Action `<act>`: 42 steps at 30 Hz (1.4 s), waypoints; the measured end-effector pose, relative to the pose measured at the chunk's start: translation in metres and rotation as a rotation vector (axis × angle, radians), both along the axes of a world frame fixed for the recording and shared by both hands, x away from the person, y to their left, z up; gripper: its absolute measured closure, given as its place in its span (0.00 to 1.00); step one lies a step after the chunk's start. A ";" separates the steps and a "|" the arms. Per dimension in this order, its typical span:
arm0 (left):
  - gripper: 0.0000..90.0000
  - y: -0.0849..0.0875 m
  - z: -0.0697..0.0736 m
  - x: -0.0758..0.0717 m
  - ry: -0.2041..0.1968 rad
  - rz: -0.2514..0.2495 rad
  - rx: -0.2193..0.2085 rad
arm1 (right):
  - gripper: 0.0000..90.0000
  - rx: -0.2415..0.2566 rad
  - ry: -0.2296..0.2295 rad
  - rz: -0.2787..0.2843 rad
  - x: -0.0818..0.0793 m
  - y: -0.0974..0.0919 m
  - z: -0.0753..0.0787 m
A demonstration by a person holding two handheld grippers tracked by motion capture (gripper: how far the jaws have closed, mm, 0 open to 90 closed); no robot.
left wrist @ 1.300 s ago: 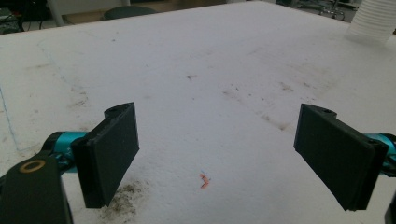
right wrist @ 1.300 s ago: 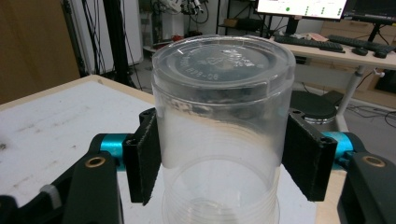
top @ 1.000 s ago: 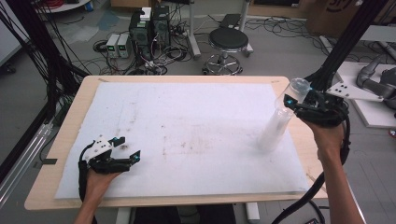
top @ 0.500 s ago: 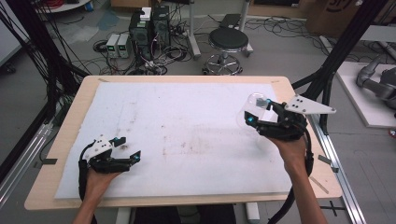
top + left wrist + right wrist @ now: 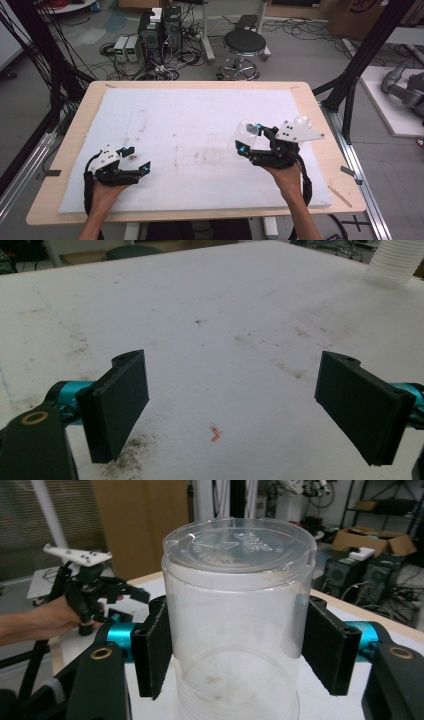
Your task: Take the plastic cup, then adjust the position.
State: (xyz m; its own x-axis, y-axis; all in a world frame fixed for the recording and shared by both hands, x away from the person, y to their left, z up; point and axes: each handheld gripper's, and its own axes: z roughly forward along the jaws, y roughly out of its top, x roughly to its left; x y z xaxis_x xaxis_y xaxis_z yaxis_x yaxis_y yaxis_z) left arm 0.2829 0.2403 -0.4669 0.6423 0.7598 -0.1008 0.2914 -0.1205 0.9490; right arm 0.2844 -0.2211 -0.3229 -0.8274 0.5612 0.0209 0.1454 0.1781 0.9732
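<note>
Black jaws of the right gripper (image 5: 235,645) press flat against opposite sides of a clear plastic cup (image 5: 237,605), which appears to sit upside down with its ridged base uppermost, and hold it clamped. Below the jaws a second rim seems to show inside it, so this may be a nested stack; the clear walls make that hard to settle. From the high view the right gripper (image 5: 248,141) carries the cup (image 5: 247,131) over the right half of the white foam board (image 5: 200,125), above the surface rather than on it.

At the near left corner the left gripper (image 5: 135,160) rests low on the board with its jaws spread wide and nothing between them; only an orange scrap (image 5: 216,433) lies ahead.

Thin plastic buckles easily, so I judge a light, steady squeeze and a level wrist the best way to carry it.
</note>
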 end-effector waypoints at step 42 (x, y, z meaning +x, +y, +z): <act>0.15 -0.001 0.000 0.000 0.000 -0.003 0.008 | 0.39 -0.016 0.041 0.116 0.007 0.028 -0.039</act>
State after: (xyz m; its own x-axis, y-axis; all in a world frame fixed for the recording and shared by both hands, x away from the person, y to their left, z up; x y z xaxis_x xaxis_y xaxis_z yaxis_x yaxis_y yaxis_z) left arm 0.2831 0.2392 -0.4667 0.6444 0.7588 -0.0949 0.2909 -0.1285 0.9481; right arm 0.2915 -0.1929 -0.3621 -0.8855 0.4623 0.0476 0.1620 0.2110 0.9639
